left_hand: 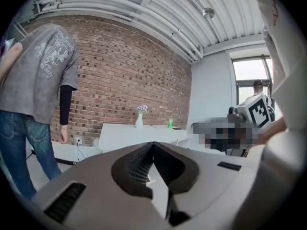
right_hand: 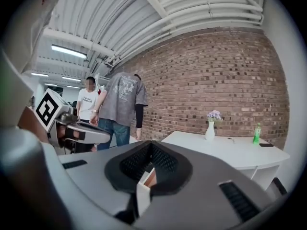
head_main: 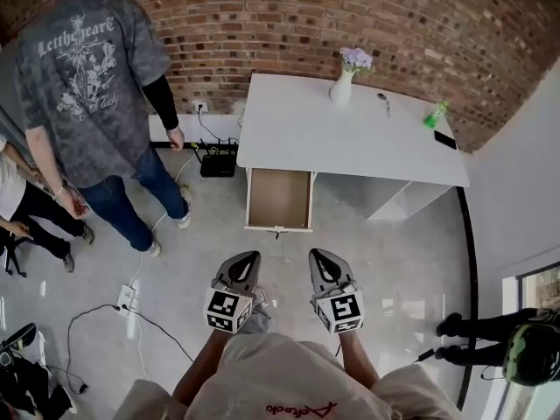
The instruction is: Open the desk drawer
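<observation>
The white desk (head_main: 350, 138) stands against the brick wall. Its drawer (head_main: 280, 198) is pulled out toward me, its brown inside bare, with a small handle (head_main: 277, 232) on the front. My left gripper (head_main: 248, 259) and right gripper (head_main: 319, 258) hover side by side over the floor, short of the drawer front and apart from it. Both point toward the desk. In the left gripper view the left gripper (left_hand: 153, 145) is shut and holds nothing, with the desk (left_hand: 139, 135) beyond it. In the right gripper view the right gripper (right_hand: 151, 143) is likewise shut and holds nothing.
On the desk stand a white vase with flowers (head_main: 343, 86), a green bottle (head_main: 436, 115) and a dark phone (head_main: 444, 139). A person in a grey T-shirt (head_main: 96, 86) stands at the left. A power strip with cables (head_main: 127, 297) lies on the floor, and a black box (head_main: 217, 160) sits by the wall.
</observation>
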Motion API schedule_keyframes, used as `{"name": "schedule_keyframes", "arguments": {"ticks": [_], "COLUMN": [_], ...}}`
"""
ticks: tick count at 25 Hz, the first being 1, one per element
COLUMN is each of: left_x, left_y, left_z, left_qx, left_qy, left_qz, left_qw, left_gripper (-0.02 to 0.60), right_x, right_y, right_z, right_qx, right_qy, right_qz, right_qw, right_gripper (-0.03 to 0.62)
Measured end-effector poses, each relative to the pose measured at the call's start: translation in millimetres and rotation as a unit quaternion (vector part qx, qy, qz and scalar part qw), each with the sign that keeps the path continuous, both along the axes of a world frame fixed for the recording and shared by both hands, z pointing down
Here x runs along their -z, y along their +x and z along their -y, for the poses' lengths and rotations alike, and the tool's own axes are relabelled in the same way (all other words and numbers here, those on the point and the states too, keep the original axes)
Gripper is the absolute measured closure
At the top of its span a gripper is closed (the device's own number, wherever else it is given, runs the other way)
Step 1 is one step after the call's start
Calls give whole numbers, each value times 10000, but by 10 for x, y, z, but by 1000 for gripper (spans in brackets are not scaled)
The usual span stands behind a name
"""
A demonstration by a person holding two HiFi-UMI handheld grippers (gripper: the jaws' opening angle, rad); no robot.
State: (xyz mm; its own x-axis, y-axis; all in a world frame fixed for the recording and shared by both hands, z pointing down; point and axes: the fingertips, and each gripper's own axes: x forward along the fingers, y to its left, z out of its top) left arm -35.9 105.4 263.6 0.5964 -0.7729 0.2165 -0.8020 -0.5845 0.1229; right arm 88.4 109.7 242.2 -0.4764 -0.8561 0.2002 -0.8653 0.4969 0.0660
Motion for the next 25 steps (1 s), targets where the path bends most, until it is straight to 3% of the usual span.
{"name": "schedule_keyframes", "arguments": {"ticks": [14,25], "left_x": [-166,-33], "left_y": [466,785], "left_z": [-1566,-2030], "left_qx": [154,-9], "left_qy": [-58,202], "left_qz": [91,93], "left_qw": [9998,9998], "left_gripper": [569,569], "right_x": [-210,-102], "right_y": [305,545], "right_z": [-1513,-2052], "right_qx": [98,44], "right_qy": [-228,-36], "right_qz": [279,292], "right_qw": [9993,9996], "right_gripper": [577,577]}}
